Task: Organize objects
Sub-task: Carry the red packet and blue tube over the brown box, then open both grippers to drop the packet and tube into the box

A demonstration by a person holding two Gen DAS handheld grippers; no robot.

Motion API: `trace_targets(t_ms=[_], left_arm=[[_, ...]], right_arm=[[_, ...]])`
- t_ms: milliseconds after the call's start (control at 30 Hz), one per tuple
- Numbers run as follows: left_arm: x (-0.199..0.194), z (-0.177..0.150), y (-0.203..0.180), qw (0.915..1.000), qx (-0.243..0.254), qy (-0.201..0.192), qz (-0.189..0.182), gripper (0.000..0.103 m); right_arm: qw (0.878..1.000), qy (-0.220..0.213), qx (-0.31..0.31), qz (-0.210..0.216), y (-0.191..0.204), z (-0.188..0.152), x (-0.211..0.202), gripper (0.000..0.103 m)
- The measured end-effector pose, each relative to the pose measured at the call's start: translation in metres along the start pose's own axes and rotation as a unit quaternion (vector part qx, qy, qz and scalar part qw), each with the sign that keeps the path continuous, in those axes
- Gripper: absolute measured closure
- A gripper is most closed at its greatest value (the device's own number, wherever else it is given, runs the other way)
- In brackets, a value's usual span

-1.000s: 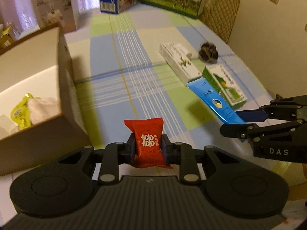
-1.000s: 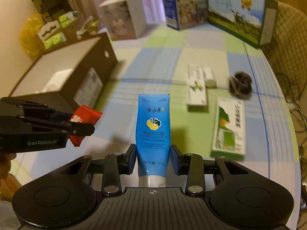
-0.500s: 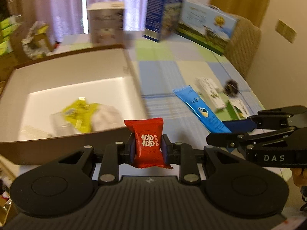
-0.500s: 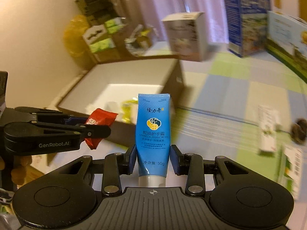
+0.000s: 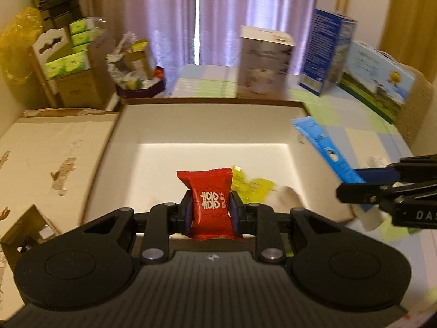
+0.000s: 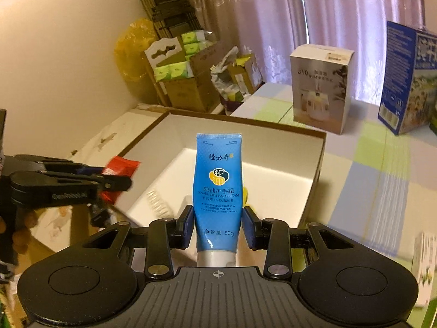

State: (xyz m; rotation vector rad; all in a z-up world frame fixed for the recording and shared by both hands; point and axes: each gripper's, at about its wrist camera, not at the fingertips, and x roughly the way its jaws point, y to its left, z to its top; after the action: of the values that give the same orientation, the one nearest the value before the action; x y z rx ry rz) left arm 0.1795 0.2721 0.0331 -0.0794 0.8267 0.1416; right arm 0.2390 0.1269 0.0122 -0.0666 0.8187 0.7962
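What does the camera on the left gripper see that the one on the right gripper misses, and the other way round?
Only the left wrist view shows the red candy packet's printed front, pinched in the left gripper, and the green-field carton.

Only the right wrist view shows the blue hand cream tube's label, clamped in the right gripper, and a folding rack against the wall.

Both show the open cardboard box, the humidifier box and purple curtains.
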Motion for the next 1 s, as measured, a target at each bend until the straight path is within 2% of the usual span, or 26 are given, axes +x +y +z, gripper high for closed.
trace_targets(t_ms=[267,600,833,1000], left_arm=[[0.038,0.021,0.038,0.9997,-0.004,0.018,0.012,0.081],[0.104,0.043,0.045,0.9981,0.009,0.061,0.006,0.081],[0.133,0.046,0.046,0.9963,0.010,0.085,0.005,0.081],[0.143,0.046,0.048,0.9955,0.009,0.094,0.004,0.081]], right_arm=[[0.998,0.042,-0.018,-0.045,-0.021,0.023,0.060,0.069],[0.989,0.110,-0.062,-0.079,-0.039,0.038,0.122,0.068],[0.982,0.134,-0.090,-0.093,-0.045,0.040,0.148,0.068],[0.981,0.132,-0.100,-0.098,-0.045,0.041,0.152,0.067]])
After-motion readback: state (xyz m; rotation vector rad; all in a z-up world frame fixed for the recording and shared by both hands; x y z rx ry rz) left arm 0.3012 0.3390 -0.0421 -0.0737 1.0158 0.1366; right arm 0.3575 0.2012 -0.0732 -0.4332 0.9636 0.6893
